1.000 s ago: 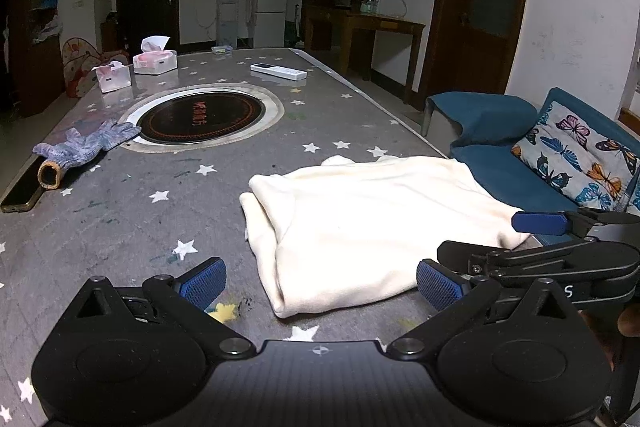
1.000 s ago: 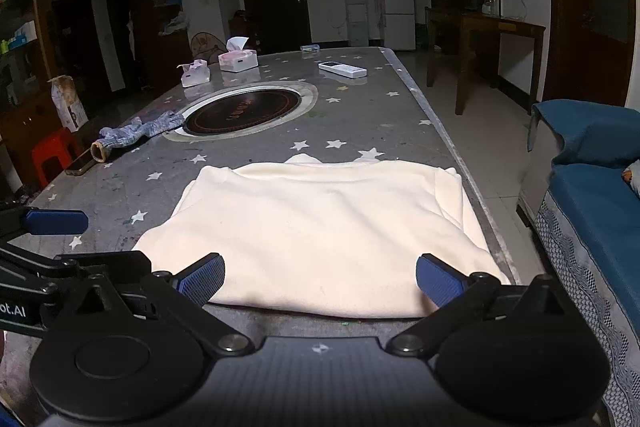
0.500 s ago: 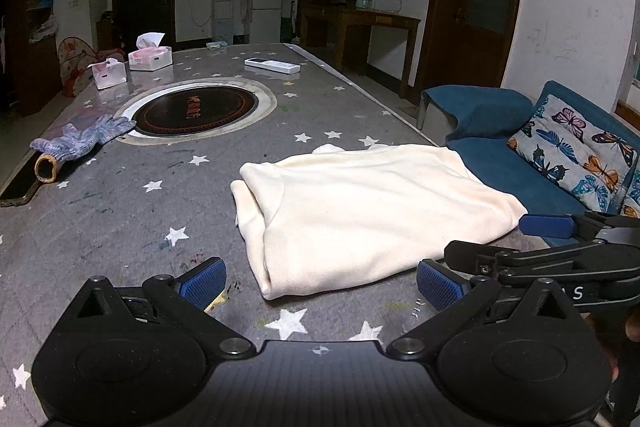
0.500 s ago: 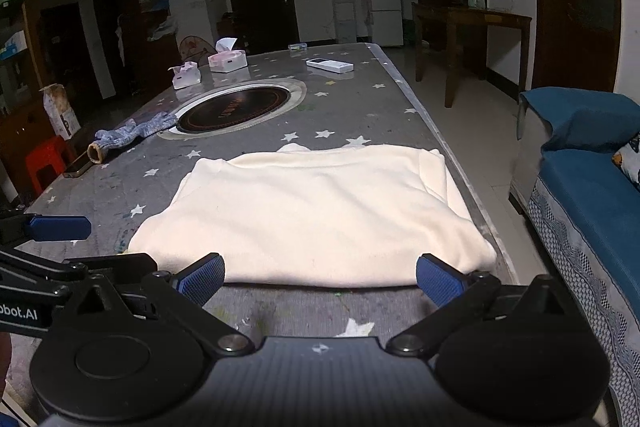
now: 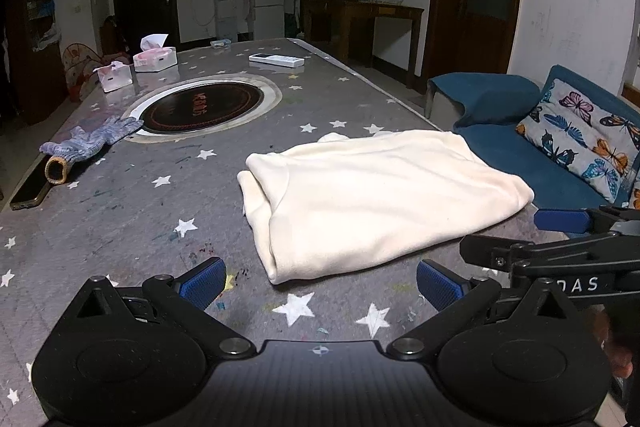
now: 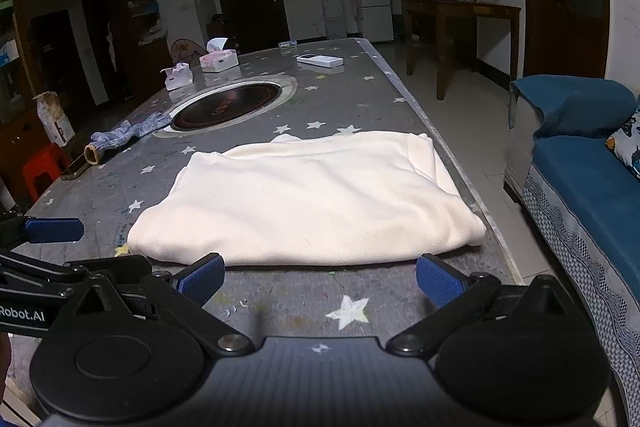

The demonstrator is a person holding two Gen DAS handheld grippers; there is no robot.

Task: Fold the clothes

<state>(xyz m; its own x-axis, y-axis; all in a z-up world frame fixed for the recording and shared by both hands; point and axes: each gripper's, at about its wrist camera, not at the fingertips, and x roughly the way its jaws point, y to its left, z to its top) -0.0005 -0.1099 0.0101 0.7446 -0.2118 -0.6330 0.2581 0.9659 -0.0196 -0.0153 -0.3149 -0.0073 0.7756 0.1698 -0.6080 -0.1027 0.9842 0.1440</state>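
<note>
Cream garment (image 6: 312, 199) lies folded flat on the star-print table (image 5: 132, 215), near its right edge and near end. Left gripper (image 5: 320, 283) spread wide, empty (above bare tabletop). Right gripper (image 6: 320, 277) likewise spread, empty, just short of the garment's near hem.

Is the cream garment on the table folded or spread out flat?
Folded. The cream garment shows doubled layers along its left edge, and it forms a compact rectangle on the table.

Bare star-print table (image 5: 120, 219) lies open left of the folded cream garment (image 5: 372, 195); knit glove (image 5: 90, 139), phone (image 5: 30, 189) and tissue boxes (image 5: 154, 58) crowd the far left edge
</note>
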